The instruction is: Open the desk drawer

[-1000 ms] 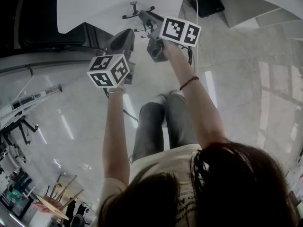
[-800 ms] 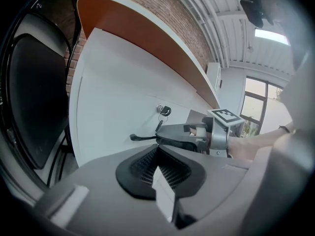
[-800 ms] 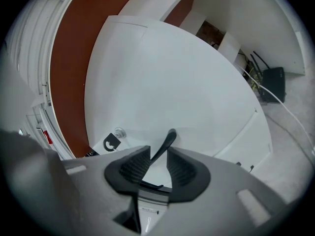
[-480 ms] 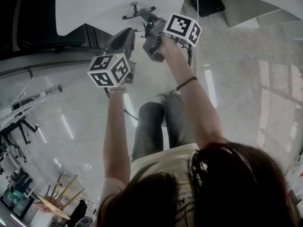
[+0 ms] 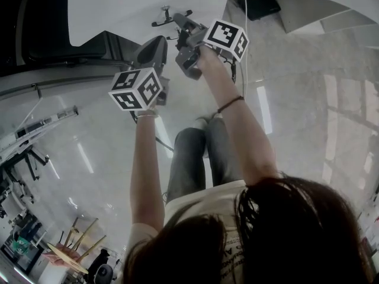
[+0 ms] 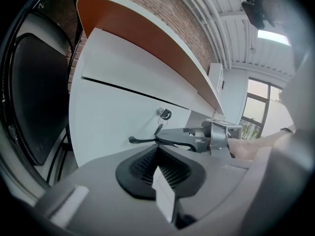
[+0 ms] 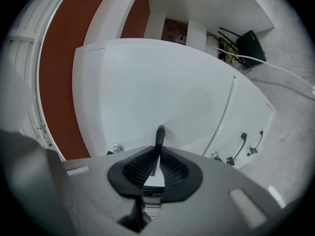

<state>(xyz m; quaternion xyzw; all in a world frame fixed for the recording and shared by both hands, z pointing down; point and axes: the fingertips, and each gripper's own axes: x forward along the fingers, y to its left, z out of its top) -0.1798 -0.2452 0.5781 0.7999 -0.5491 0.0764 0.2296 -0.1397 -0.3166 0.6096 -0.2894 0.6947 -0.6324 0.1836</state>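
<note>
The white desk drawer (image 7: 162, 92) faces my right gripper (image 7: 158, 156), which is shut on the drawer's thin black handle (image 7: 159, 136). In the head view the right gripper (image 5: 180, 25) reaches up to that handle (image 5: 170, 16) under the white desktop (image 5: 148, 5). The left gripper view shows the handle (image 6: 142, 140) sticking out of the drawer front (image 6: 123, 112), below a key in its lock (image 6: 164, 114). My left gripper (image 5: 159, 43) hangs lower left, off the desk. Its ribbed pads (image 6: 170, 168) meet with nothing between them.
A black chair (image 6: 34, 92) stands left of the drawer unit. Two more black handles (image 7: 241, 146) sit on the neighbouring panel. A black box with cables (image 5: 260, 5) lies under the desk at right. The person's legs (image 5: 201, 152) are on the glossy floor.
The right gripper has shifted slightly up and left and tilted, still on the handle. The left gripper has stayed almost still.
</note>
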